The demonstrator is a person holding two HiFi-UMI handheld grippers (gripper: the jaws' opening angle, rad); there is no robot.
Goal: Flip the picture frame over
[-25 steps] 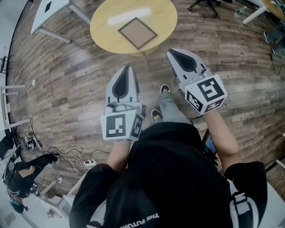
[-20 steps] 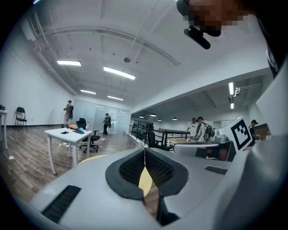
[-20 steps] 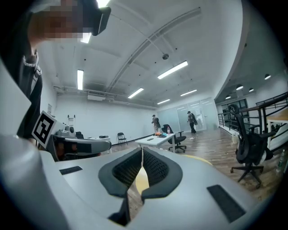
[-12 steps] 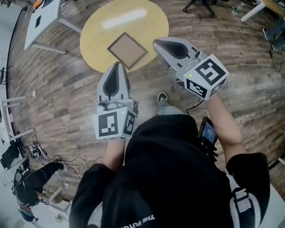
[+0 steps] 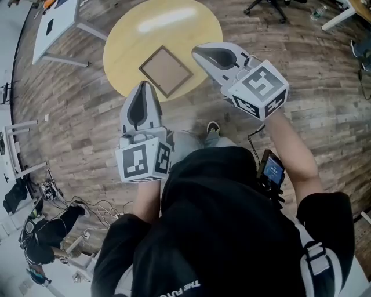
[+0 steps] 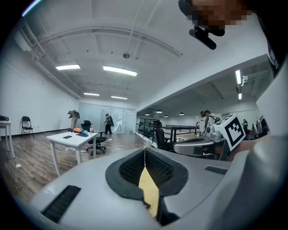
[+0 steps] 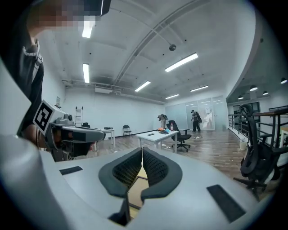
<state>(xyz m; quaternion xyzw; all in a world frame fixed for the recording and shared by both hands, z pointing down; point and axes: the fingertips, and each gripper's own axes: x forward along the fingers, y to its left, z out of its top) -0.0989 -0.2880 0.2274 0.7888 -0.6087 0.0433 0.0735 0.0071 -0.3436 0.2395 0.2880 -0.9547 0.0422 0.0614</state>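
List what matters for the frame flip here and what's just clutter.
In the job:
- picture frame, flat on the round yellow table
- left gripper, shut, empty
- right gripper, shut, empty

Lying about:
- white desk
- office chair
- cables on the floor
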